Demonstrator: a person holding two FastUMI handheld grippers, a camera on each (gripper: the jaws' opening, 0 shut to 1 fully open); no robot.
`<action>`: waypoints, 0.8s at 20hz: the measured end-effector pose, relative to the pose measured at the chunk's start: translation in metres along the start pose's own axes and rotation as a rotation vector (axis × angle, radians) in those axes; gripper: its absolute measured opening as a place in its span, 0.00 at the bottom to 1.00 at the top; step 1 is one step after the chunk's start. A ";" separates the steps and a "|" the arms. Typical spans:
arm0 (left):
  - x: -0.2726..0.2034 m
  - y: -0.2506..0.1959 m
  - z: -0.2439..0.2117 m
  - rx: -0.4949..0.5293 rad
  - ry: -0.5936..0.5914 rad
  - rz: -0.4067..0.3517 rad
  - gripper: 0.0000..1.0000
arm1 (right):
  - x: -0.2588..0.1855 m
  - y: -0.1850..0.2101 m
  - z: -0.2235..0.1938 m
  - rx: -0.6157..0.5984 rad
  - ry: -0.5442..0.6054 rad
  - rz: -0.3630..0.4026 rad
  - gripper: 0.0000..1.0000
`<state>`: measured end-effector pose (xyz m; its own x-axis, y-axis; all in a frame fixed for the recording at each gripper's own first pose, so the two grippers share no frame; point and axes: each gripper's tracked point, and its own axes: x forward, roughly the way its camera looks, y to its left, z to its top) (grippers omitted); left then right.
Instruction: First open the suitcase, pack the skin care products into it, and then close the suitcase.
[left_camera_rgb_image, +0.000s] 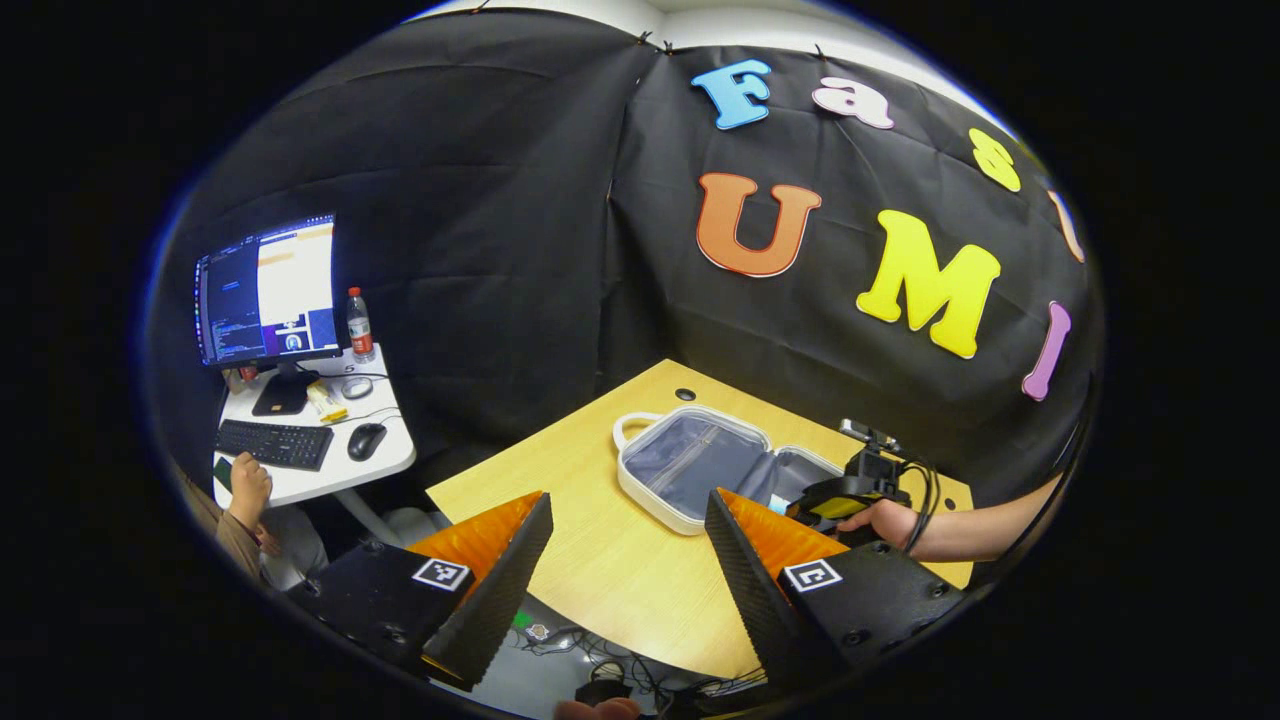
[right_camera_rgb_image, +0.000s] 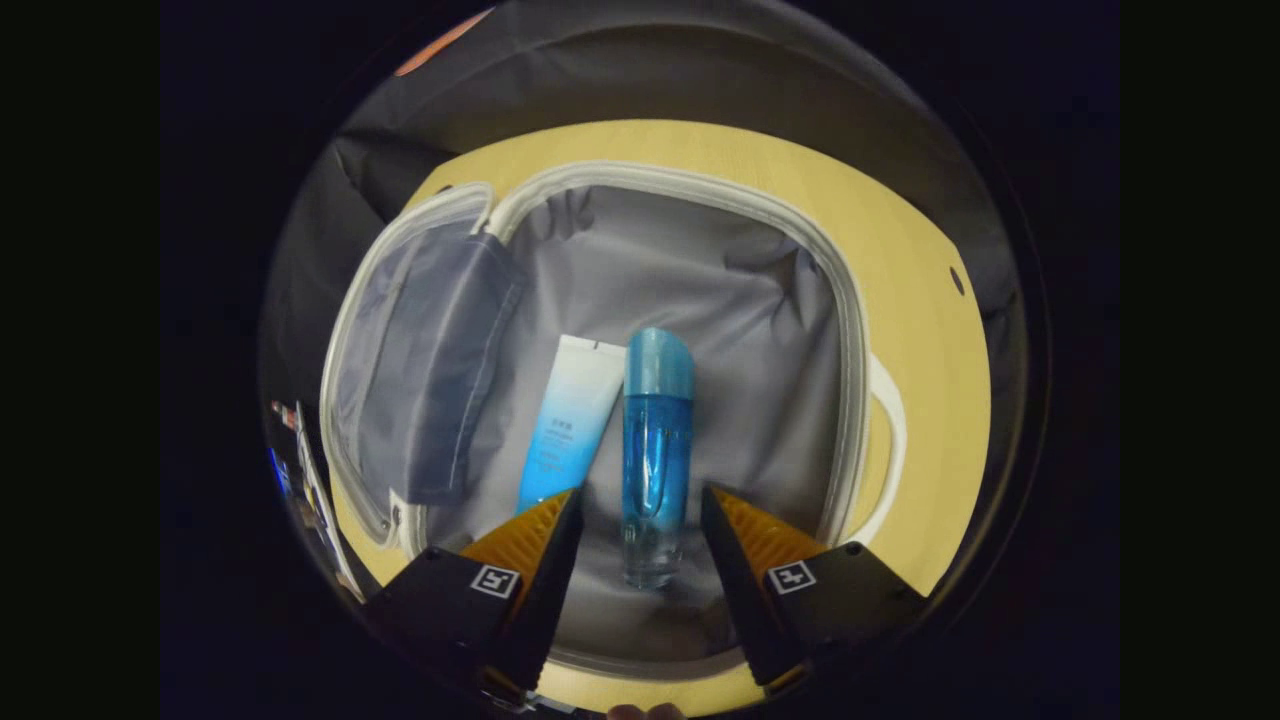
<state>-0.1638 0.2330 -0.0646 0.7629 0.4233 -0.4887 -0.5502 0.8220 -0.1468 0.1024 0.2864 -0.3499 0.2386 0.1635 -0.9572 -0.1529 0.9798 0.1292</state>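
The suitcase (right_camera_rgb_image: 850, 330) lies open on the table (left_camera_rgb_image: 600, 560), a bottle (right_camera_rgb_image: 655, 450) and tube (right_camera_rgb_image: 570, 420) inside; the right gripper (right_camera_rgb_image: 635, 525) hangs over the bottle, fingers apart, holding nothing. The left gripper (left_camera_rgb_image: 625, 545) waits wide open, empty. Packing looks near done; closing the lid comes next
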 end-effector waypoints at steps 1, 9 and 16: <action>0.003 -0.001 -0.001 -0.001 0.002 0.002 0.98 | -0.008 0.000 0.002 -0.011 -0.027 0.014 0.73; 0.041 0.005 0.001 -0.040 0.012 -0.041 0.98 | -0.077 0.015 0.032 -0.150 -0.294 0.120 0.78; 0.118 0.024 -0.036 -0.062 0.063 -0.192 0.98 | -0.136 0.014 0.036 -0.232 -0.521 0.159 0.81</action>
<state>-0.0991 0.2891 -0.1568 0.8338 0.2350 -0.4996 -0.4183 0.8595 -0.2939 0.1026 0.2821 -0.2089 0.6263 0.3985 -0.6700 -0.4168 0.8975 0.1442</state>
